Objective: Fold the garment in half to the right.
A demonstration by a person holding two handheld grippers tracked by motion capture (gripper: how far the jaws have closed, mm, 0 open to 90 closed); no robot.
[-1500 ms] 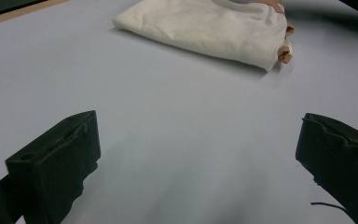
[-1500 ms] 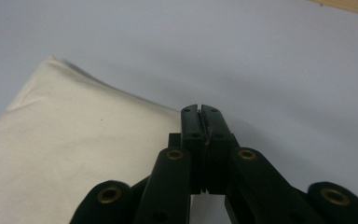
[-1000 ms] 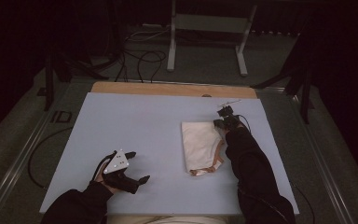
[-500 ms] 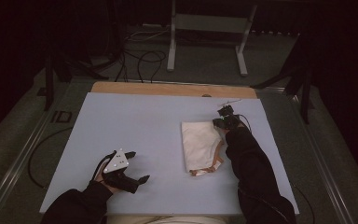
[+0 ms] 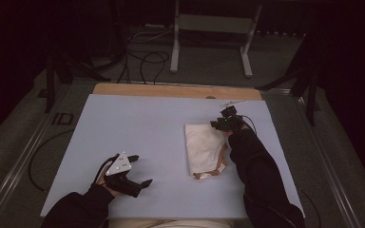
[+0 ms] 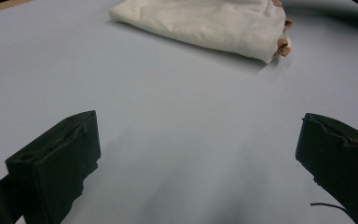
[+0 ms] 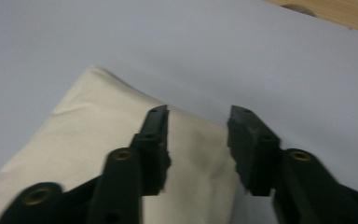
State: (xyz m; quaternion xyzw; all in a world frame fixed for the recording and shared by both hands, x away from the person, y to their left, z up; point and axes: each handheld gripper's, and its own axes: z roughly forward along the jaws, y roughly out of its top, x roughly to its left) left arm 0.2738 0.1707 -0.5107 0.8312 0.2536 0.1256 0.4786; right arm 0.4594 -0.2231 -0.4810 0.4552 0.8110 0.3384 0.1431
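Dim table (image 5: 138,128) — cloth (image 5: 203,147) edge under sleeve (image 5: 256,175).

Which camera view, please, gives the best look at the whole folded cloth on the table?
The high view: there the folded cloth lies in full outline on the blue table, brown trim at its near end. The left gripper view shows one long side and the trimmed end from low down. The right gripper view shows one corner, partly behind the jaws.

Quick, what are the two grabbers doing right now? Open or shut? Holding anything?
Left gripper: open, holding nothing, over the bare table.
Right gripper: open, jaws just been opening, nothing pinched, above the far edge of the folded cloth.
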